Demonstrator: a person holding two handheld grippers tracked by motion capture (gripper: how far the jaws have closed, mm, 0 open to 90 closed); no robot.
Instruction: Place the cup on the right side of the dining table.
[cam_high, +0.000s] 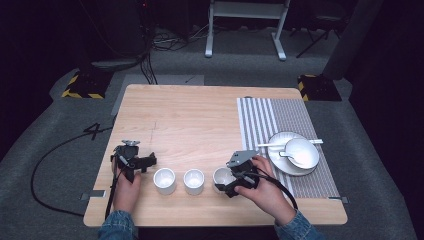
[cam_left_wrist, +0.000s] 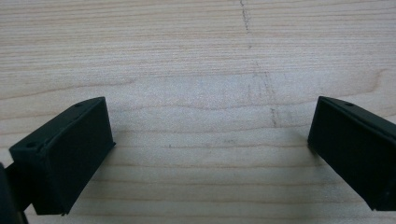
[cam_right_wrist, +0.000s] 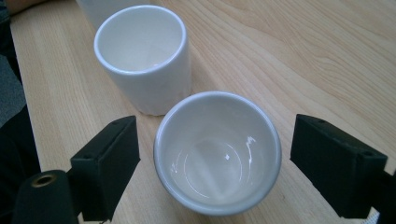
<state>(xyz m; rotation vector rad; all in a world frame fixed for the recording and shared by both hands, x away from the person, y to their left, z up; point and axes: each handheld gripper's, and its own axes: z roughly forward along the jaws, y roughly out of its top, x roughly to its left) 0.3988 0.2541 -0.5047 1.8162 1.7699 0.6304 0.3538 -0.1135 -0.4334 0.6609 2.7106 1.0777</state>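
So on the far left you've got the left tongs (cam_high: 148, 161) sitting near the front-left corner of the wooden desk (cam_high: 200, 115), held in the person's left hand (cam_high: 127, 192); in the left gripper view the jaws are spread wide apart with nothing but bare wood grain between them, so they're not holding anything; just to the right of them there's a row of three small white handleless cups along the front edge: the left cup (cam_high: 164, 180) is just beside those tongs, the middle cup (cam_high: 194, 181) is near it but not touching, and the right cup (cam_high: 223, 176) is the one the right tongs (cam_high: 223, 179) are at; in the right gripper view that right cup (cam_right_wrist: 217, 151) stands upright and empty between the two jaws, which are spread apart with a gap on each side, so not clamped on it; the middle cup (cam_right_wrist: 142, 56) is just behind it there; the right hand (cam_high: 265, 187) holds the tongs from the front; further right, a striped placemat (cam_high: 285, 117) carries a white plate (cam_high: 278, 159) with a white bowl (cam_high: 302, 152) on it and a white spoon (cam_high: 280, 144) across the rim.
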